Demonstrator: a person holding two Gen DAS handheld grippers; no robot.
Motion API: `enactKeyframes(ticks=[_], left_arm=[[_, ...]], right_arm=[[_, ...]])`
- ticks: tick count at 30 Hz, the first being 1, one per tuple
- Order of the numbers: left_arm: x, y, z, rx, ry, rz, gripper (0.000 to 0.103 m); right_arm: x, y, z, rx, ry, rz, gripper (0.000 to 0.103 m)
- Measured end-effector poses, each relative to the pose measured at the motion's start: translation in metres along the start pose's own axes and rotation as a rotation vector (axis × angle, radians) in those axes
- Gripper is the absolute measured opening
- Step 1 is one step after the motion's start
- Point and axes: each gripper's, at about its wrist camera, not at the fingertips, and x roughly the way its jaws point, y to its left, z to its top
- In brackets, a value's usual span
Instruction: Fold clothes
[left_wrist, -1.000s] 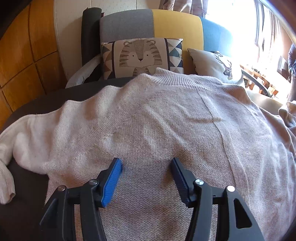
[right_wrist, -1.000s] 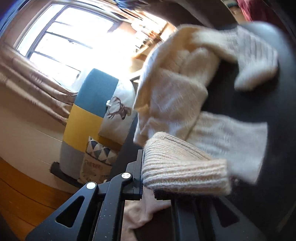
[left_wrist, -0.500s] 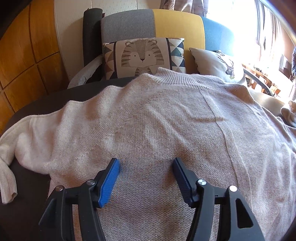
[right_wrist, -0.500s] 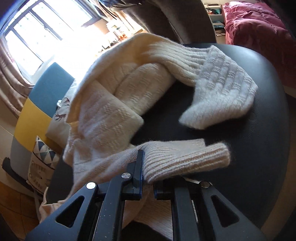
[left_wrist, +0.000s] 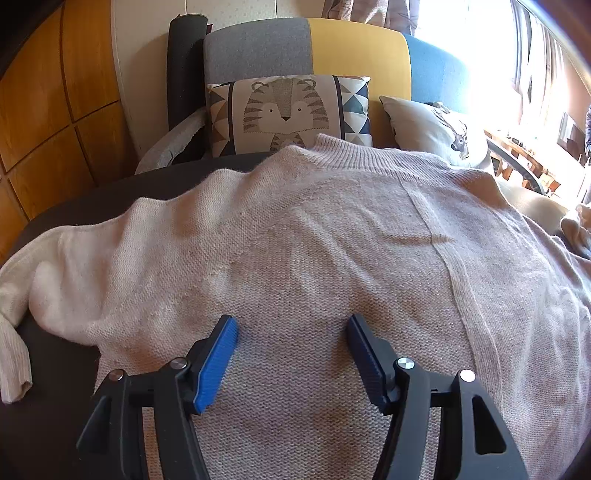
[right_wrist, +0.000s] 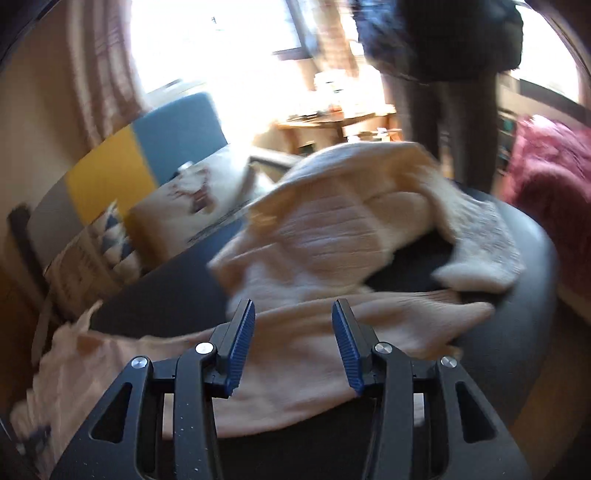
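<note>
A beige knit sweater (left_wrist: 314, 251) lies spread flat on the dark round table (left_wrist: 74, 206), collar toward the sofa. My left gripper (left_wrist: 291, 325) hovers open just above its body, nothing between the blue pads. In the blurred right wrist view, the sweater's right sleeve (right_wrist: 369, 332) lies stretched across the table below my right gripper (right_wrist: 293, 314). Its jaws are opening, and the sleeve lies loose under them with no pad pressing it. A cream ribbed sweater (right_wrist: 354, 221) is heaped on the table beyond the sleeve.
A grey, yellow and blue sofa (left_wrist: 332, 51) with a tiger cushion (left_wrist: 288, 110) and a deer cushion (left_wrist: 439, 129) stands behind the table. A person in dark clothes (right_wrist: 443, 55) stands past the table's far edge. A red blanket (right_wrist: 546, 166) lies at right.
My right gripper let go of the sleeve cuff it was pinching, rolled upright and swung sideways; the sleeve now lies on the table. My left gripper stayed put, its jaws a little wider.
</note>
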Motion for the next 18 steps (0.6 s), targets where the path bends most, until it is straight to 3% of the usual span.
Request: enactKeyframes(ticks=[1,3,6,10,13,16,18], left_arm=[[0.0,0.0,0.0,-0.002,0.0,-0.002,0.064],[0.0,0.001,0.0,-0.004,0.0,-0.004,0.064],[0.0,0.002,0.0,-0.005,0.0,-0.006,0.064],[0.001,0.002,0.0,-0.011,0.0,-0.011,0.064],[0.001,0.001,0.0,-0.011,-0.001,-0.008,0.065],[0.002,0.0,0.0,-0.008,-0.003,-0.007,0.065],[0.002,0.001,0.0,-0.009,-0.004,-0.007,0.065]], right_arm=[[0.004,0.035,-0.008,-0.096,0.022,0.042,0.033],[0.022,0.092,-0.032,-0.236,0.088,0.122,0.017],[0.055,0.154,-0.064,-0.324,0.19,0.212,0.017],[0.098,0.174,-0.08,-0.296,0.271,0.229,0.017],[0.114,0.159,-0.084,-0.318,0.275,0.163,0.014],[0.115,0.131,-0.069,-0.246,0.268,0.091,0.014],[0.112,0.119,-0.059,-0.167,0.283,0.107,0.015]])
